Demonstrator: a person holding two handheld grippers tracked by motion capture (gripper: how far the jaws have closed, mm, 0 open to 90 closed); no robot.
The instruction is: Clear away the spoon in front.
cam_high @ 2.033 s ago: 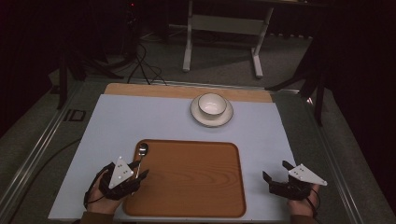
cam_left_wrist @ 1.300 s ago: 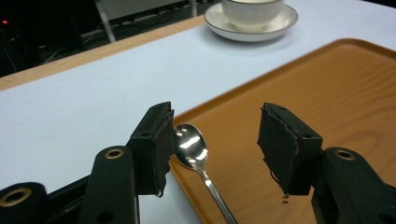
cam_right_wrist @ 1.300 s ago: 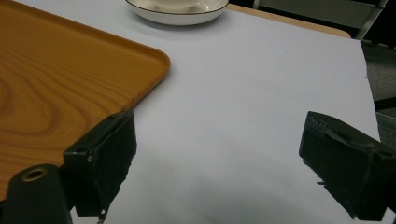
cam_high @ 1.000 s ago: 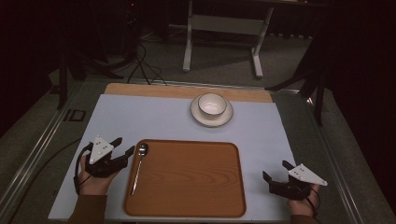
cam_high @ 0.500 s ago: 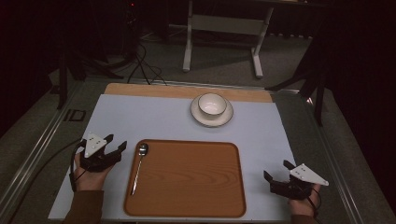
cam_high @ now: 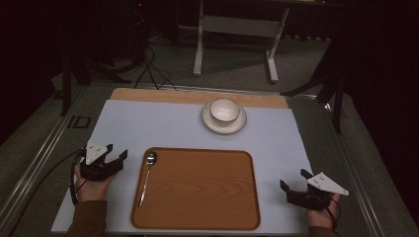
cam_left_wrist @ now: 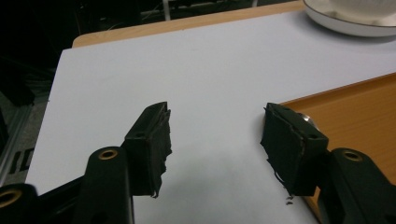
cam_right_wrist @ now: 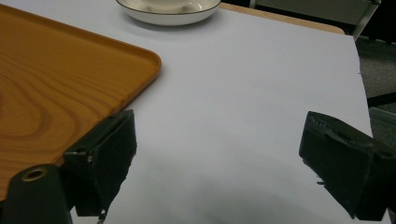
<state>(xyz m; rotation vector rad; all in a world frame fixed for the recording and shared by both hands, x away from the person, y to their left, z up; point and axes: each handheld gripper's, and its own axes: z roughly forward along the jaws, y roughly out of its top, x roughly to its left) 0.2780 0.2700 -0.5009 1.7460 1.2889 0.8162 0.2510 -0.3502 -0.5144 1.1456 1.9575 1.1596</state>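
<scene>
Each hand-held gripper is black, the left hand-held gripper (cam_high: 120,157) and right hand-held gripper (cam_high: 291,180) both topped by a grey three-cornered plate. Brass-coloured rivets sit behind frayed black pads (cam_left_wrist: 158,140). A brown sleeve (cam_high: 88,217) shows behind the left one, which trails a black cable (cam_high: 37,180).

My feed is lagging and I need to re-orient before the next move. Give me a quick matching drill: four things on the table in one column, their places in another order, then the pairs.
Things:
1. metal spoon
2. white ceramic bowl
3. left tongs
4. right tongs

Places:
A. on the white saucer at the far side
B. over the mat, right of the wooden tray
C. along the tray's left edge
D. over the mat, left of the tray

Pairs: 1-C, 2-A, 3-D, 4-B
</scene>
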